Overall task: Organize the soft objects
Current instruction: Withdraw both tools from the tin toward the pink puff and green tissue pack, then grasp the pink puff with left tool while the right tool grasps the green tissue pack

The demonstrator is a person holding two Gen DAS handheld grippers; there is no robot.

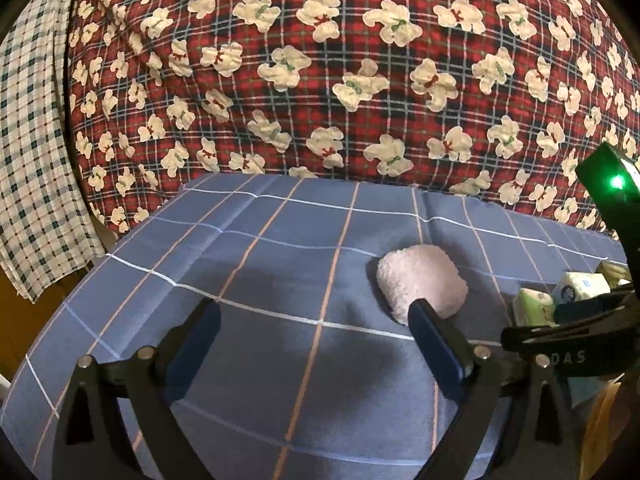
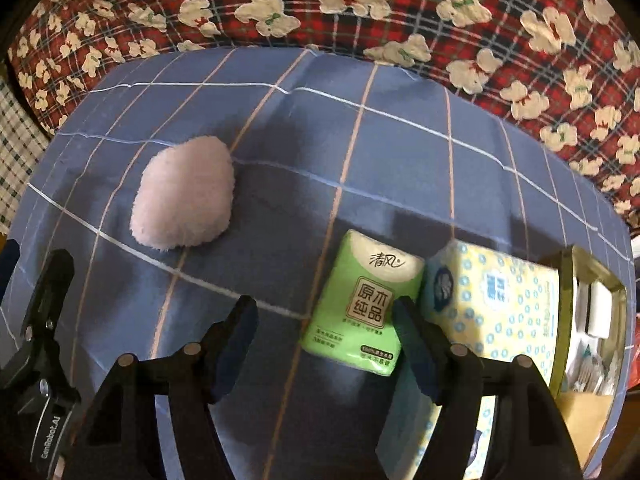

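Left claw (image 1: 316, 320) stands wide over the blue bed sheet (image 1: 248, 264), nothing between its jaws, the pink puff (image 1: 422, 280) just beyond its right finger. In the right view that puff (image 2: 184, 194) lies far left on the sheet, well apart from the packs. It looks fluffy, light and squashy; I'd pinch it across its short middle, and it should give without slipping. Next, the green pack (image 2: 366, 300) lies near centre, touching the dotted pack (image 2: 496, 300) on its right. Right claw (image 2: 324, 320) is wide too, empty, its right finger over the seam between them. The green pack's film wrap looks slick; squeeze its long sides. Far right, an open box (image 2: 592, 276) of bits.
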